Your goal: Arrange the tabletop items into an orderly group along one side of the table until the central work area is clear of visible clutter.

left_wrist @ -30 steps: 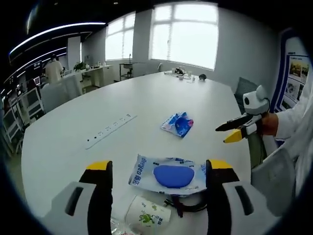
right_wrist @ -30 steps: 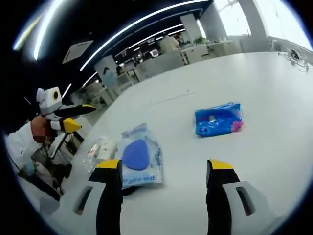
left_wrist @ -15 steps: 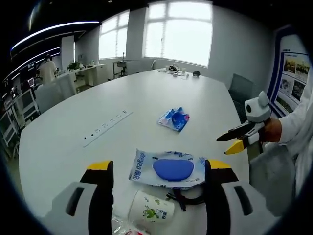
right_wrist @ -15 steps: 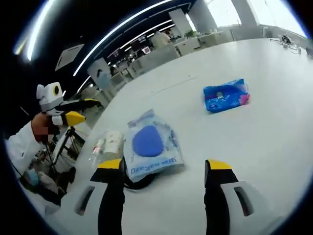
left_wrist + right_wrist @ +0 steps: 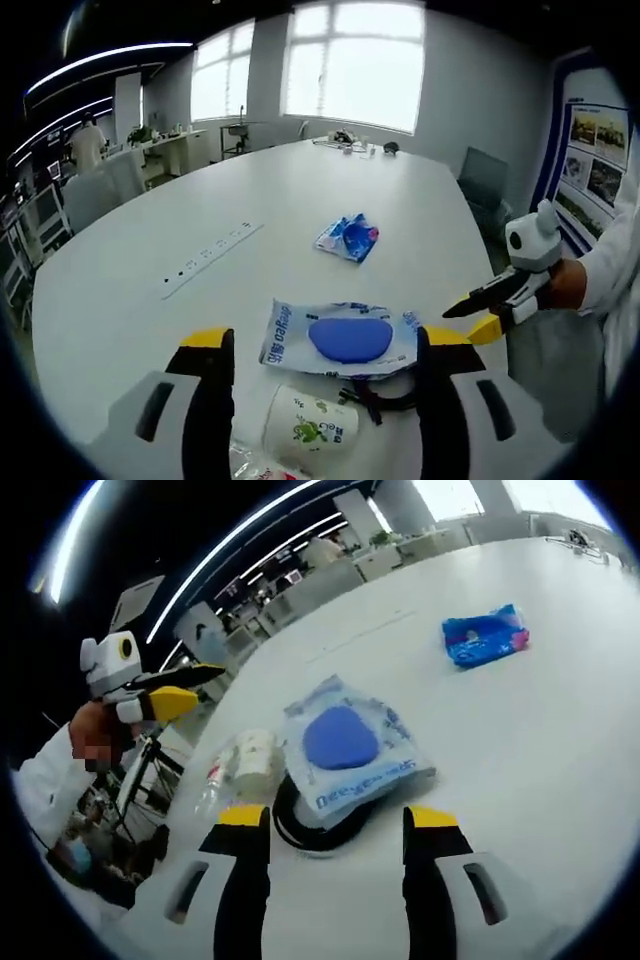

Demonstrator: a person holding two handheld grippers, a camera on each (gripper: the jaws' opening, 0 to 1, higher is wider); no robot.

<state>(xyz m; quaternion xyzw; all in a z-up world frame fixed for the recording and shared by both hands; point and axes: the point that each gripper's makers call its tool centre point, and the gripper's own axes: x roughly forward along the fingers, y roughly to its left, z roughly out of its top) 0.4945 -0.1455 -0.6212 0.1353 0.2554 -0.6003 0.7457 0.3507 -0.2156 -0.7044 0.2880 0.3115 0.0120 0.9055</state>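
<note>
1. Fingers spread wide on the left gripper (image 5: pixel 320 345), jaws parted with nothing between them, hanging just above the near edge of the white table (image 5: pixel 130 290).
2. Just ahead of its yellow tips, centred between the jaws, lies the clear packet with a blue pad (image 5: pixel 345 340).
3. Nearer in, between the jaws, a white paper cup (image 5: pixel 305 432) lies on its side, with a black cable (image 5: pixel 385 400) coiled beside it under the packet's edge.
4. Farther up the table sits a small blue crumpled packet (image 5: pixel 345 237), well apart from the cluster; a white power strip (image 5: pixel 208 258) lies off to the left of it.
5. Right gripper (image 5: pixel 338 825) also stands open and empty, held over the table.
6. From its view, the blue-pad packet lies just beyond the tips, resting on the black cable loop, the cup and a small bottle (image 5: pixel 212 780) lying beside it.
7. Each gripper shows in the other's view, off the table's edge; a hand (image 5: pixel 570 285) and white sleeve hold the right one.
</note>
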